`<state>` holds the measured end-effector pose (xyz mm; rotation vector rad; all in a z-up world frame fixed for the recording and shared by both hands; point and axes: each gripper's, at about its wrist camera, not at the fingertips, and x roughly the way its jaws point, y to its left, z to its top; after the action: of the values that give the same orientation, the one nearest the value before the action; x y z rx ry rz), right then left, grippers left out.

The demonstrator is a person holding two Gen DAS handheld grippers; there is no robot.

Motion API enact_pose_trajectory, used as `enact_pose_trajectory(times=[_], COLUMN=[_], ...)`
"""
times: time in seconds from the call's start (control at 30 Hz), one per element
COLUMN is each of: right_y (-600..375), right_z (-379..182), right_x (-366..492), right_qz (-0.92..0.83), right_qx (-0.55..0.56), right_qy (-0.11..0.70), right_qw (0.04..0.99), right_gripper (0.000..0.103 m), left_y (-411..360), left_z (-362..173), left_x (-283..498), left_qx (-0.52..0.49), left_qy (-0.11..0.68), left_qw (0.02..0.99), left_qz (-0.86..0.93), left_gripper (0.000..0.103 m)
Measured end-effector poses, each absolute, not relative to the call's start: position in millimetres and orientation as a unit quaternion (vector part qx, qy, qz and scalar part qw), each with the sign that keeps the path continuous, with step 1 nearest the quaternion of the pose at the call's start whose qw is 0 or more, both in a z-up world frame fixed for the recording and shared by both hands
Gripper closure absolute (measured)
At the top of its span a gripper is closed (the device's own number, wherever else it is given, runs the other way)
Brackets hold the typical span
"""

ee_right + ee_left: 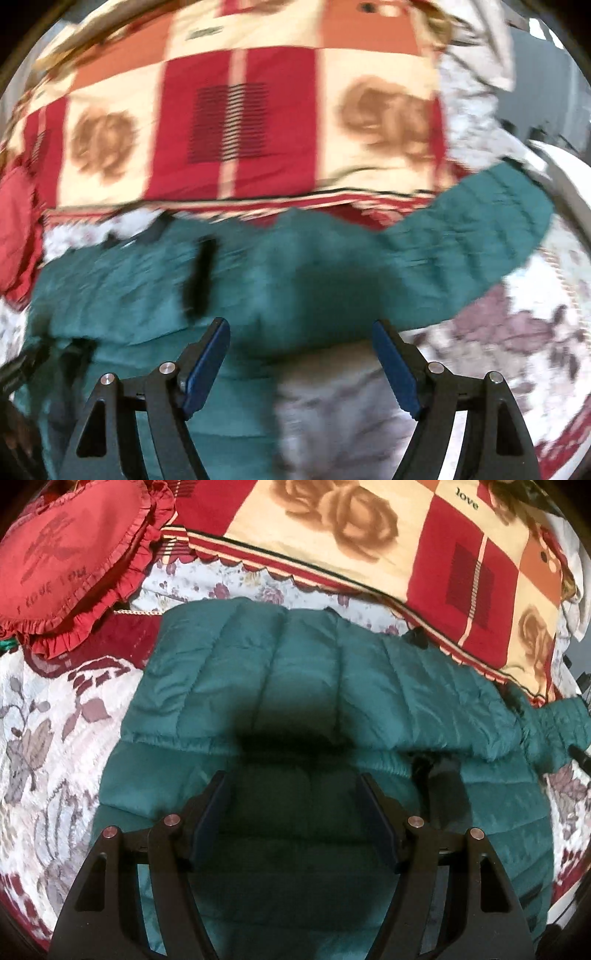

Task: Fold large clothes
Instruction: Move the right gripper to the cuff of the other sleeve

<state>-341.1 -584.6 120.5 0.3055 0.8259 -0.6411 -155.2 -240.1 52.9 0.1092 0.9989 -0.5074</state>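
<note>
Here a big green puffy jacket point(314, 701) is seen spread flat on a bed point(48, 746) with a flowered cover, and its body fills the middle of the bed. A red and cream blanket point(424, 554) lies along the far edge of the bed, and a red heart pillow point(70, 557) sits at the far left corner. The left gripper point(295, 812) is held right above the middle of the jacket, with its jaws wide apart and nothing caught between them. The right gripper point(301, 365) is held over the near right part of the jacket, where the green cloth ends and the bed cover shows; its jaws are wide apart too, and nothing is held. One sleeve point(469, 236) is seen stretched out long, running away from the jacket's body toward the far right corner of the bed. That sleeve lies ahead and to the right of the right gripper, so the right gripper is judged to be the nearer one for it. The right view is blurred, so the exact edge of the jacket under those jaws can only be guessed. It is judged that the sleeve should be folded in across the body next.
</note>
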Motion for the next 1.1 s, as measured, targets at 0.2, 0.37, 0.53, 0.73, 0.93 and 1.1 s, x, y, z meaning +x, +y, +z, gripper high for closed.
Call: enact_pose_trajectory(times=[0.2,0.37,0.53,0.73,0.93,1.1], right_y=[-664,-715,-744,-770,-789,-801], right_z=[135,147,152,148,139,135], right_x=[-383,-409,-414,-412,-406,-399], right_qz=[-0.387,-0.448,-0.482,-0.497,-0.488,-0.48], right_qx=[0.179,0.195,0.203,0.22,0.254,0.274], right_qy=[0.363,0.341,0.334,0.323,0.309,0.301], right_qw=[0.828,0.803,0.784,0.775,0.776,0.777], right_gripper=[0.024,0.024,0.02,0.019,0.019,0.019], left_y=[-239,-236,-237,-236,-237,-239], left_z=[47,44,44,42,40,39], left_x=[-157,-154,-156,-157,-158,-158], left_qx=[0.046,0.038,0.045,0.042,0.047,0.05], left_qy=[0.476,0.478,0.473,0.47,0.465,0.464], left_qw=[0.844,0.843,0.845,0.847,0.849,0.85], left_qz=[-0.243,-0.245,-0.246,-0.247,-0.246,-0.245], left_gripper=[0.033,0.033,0.033,0.033,0.032,0.031])
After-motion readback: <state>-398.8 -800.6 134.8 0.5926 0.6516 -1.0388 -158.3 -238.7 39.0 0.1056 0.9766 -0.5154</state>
